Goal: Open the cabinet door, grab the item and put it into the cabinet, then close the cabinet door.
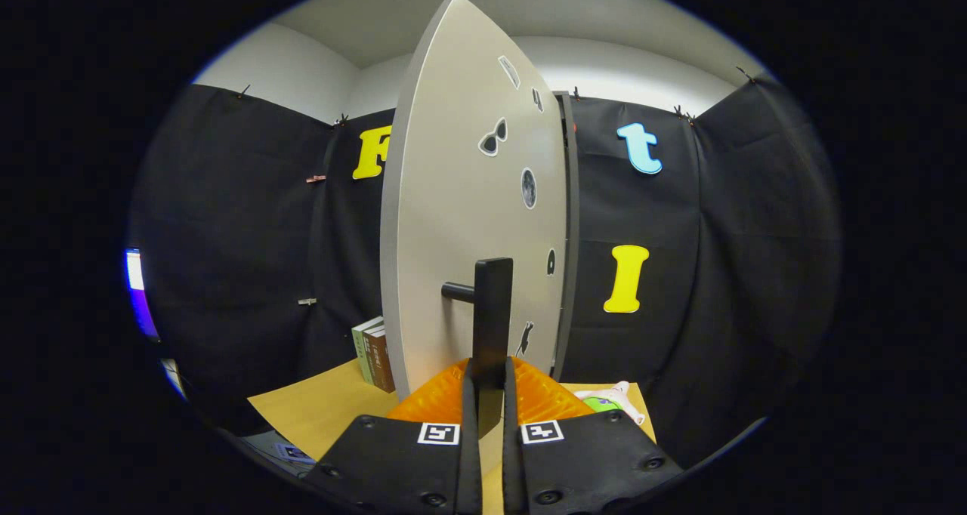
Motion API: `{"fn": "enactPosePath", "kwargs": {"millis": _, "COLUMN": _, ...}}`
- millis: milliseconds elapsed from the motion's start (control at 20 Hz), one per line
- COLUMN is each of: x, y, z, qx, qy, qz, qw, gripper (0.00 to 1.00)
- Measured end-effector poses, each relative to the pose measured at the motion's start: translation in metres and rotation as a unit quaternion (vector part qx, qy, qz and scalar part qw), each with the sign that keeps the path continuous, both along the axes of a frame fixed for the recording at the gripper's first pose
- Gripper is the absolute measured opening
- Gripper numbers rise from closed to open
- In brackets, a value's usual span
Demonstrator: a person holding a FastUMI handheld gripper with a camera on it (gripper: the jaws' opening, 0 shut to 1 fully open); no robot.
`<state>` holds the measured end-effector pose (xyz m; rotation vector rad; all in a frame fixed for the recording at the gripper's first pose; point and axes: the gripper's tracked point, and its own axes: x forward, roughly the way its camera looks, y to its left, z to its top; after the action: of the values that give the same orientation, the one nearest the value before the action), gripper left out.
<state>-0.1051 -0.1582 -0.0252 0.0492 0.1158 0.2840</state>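
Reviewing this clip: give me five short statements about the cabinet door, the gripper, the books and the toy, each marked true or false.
1. The gripper is shut on the door handle. True.
2. The cabinet door is fully closed. False: it stands swung open, seen nearly edge-on.
3. Books stand on the table beside the door. True.
4. The toy is held between the fingers. False: it lies on the table beside them.
5. The door is bare. False: it carries stickers.

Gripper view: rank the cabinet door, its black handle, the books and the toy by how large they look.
1. Cabinet door
2. Black handle, clamped by the hand-held gripper; nearness inflates it
3. Books and toy: look alike, not ranked
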Motion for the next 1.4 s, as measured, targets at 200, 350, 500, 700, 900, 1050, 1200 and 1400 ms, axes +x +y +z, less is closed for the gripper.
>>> {"fn": "enactPosePath", "kwargs": {"millis": 200, "x": -0.004, "y": -0.032, "z": 0.000, "qx": -0.001, "qy": -0.003, "qz": -0.023, "qw": 1.000, "gripper": 0.14}}
{"fn": "enactPosePath", "kwargs": {"millis": 350, "x": -0.002, "y": -0.052, "z": 0.002, "qx": 0.004, "qy": -0.005, "qz": -0.047, "qw": 0.999, "gripper": 0.14}}
{"fn": "enactPosePath", "kwargs": {"millis": 500, "x": 0.002, "y": -0.068, "z": 0.002, "qx": 0.005, "qy": -0.006, "qz": -0.061, "qw": 0.998, "gripper": 0.14}}
{"fn": "enactPosePath", "kwargs": {"millis": 700, "x": -0.004, "y": -0.066, "z": -0.001, "qx": 0.011, "qy": 0.000, "qz": -0.050, "qw": 0.999, "gripper": 0.13}}
{"fn": "enactPosePath", "kwargs": {"millis": 900, "x": -0.032, "y": -0.070, "z": 0.000, "qx": 0.019, "qy": 0.005, "qz": -0.058, "qw": 0.998, "gripper": 0.13}}
{"fn": "enactPosePath", "kwargs": {"millis": 1050, "x": -0.060, "y": -0.067, "z": 0.004, "qx": 0.031, "qy": 0.002, "qz": -0.078, "qw": 0.996, "gripper": 0.13}}
{"fn": "enactPosePath", "kwargs": {"millis": 1200, "x": -0.080, "y": -0.039, "z": 0.008, "qx": 0.014, "qy": -0.001, "qz": -0.090, "qw": 0.996, "gripper": 0.13}}
{"fn": "enactPosePath", "kwargs": {"millis": 1400, "x": -0.086, "y": 0.024, "z": -0.040, "qx": -0.011, "qy": 0.049, "qz": -0.092, "qw": 0.995, "gripper": 0.34}}
